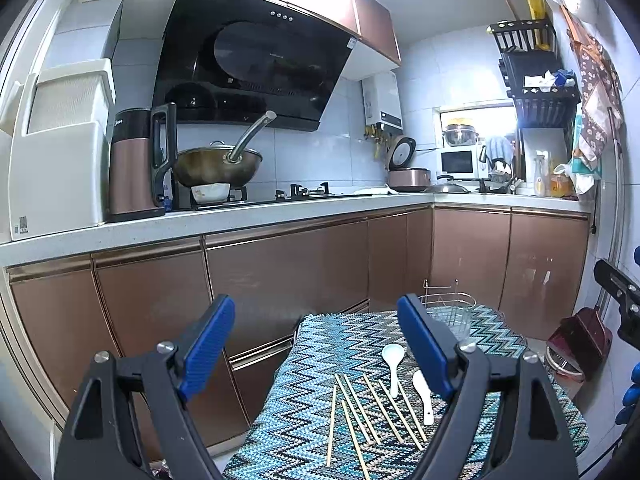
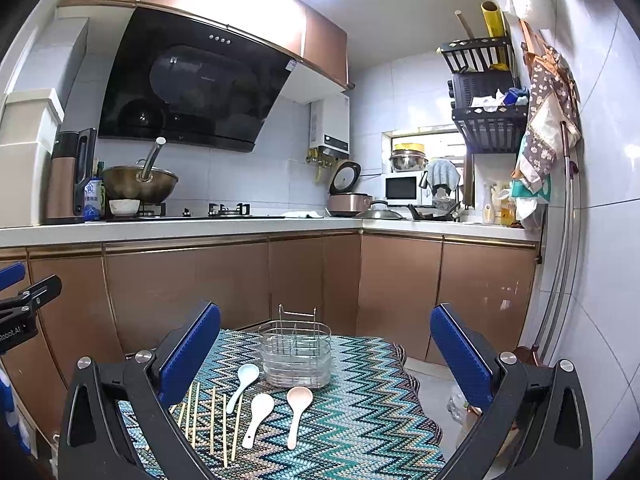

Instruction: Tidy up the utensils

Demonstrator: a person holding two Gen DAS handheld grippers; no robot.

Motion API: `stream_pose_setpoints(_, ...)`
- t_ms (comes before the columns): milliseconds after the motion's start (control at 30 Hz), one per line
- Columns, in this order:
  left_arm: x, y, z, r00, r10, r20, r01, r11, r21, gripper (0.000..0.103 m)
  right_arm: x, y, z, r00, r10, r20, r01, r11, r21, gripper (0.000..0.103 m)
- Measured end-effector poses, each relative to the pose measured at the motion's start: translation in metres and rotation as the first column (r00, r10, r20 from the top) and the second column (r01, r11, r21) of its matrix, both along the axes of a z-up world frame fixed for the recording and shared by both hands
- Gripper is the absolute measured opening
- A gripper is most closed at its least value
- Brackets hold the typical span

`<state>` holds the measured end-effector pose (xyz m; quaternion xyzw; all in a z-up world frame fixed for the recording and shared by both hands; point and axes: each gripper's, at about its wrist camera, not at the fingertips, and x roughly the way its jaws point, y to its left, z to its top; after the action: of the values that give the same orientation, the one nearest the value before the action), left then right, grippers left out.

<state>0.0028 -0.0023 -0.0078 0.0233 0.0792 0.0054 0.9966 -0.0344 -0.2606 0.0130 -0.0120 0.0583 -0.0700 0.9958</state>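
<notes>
Chopsticks (image 2: 212, 420) lie on table (image 2: 360, 420), long axis pointing away from you, left of spoons (image 2: 298, 408), before wire caddy (image 2: 296, 356). Your left claw (image 1: 316, 344) nearer; both claws wide open, empty.

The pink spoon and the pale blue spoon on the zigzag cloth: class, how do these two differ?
Colour: the pink spoon is peach-pink, the pale blue spoon light blue. Place: the pale blue spoon lies to the left, beside the chopsticks; the pink spoon lies to the right, in front of the wire holder. Pose: the pink spoon lies nearly straight towards the camera, the pale blue spoon slants. Both lie flat, bowl end towards the holder.
</notes>
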Motion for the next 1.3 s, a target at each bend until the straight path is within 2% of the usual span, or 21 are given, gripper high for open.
stream_pose_setpoints(533,0.003,-0.003,-0.003,1.0,0.008,0.001,-0.008,0.999,0.036,0.083,0.001,0.006,-0.001,0.999,-0.048,-0.009,0.048,0.997,-0.053,0.103)
stream_pose_setpoints(1033,0.006,0.008,0.004,1.0,0.008,0.0,-0.008,1.0,-0.001,0.083,0.001,0.002,0.0,0.999,-0.034,0.014,0.035,0.999,-0.033,0.103)
stream_pose_setpoints(1167,0.018,0.016,0.0,0.999,0.018,-0.037,-0.02,0.999,-0.047,0.083,0.008,-0.003,-0.003,1.0,-0.027,0.006,0.027,1.0,-0.015,0.103)
stream_pose_setpoints(1300,0.042,0.023,-0.012,0.992,0.003,-0.124,-0.014,0.996,-0.084,0.083,0.02,-0.01,-0.01,0.999,-0.021,-0.029,0.021,1.0,-0.009,0.103)
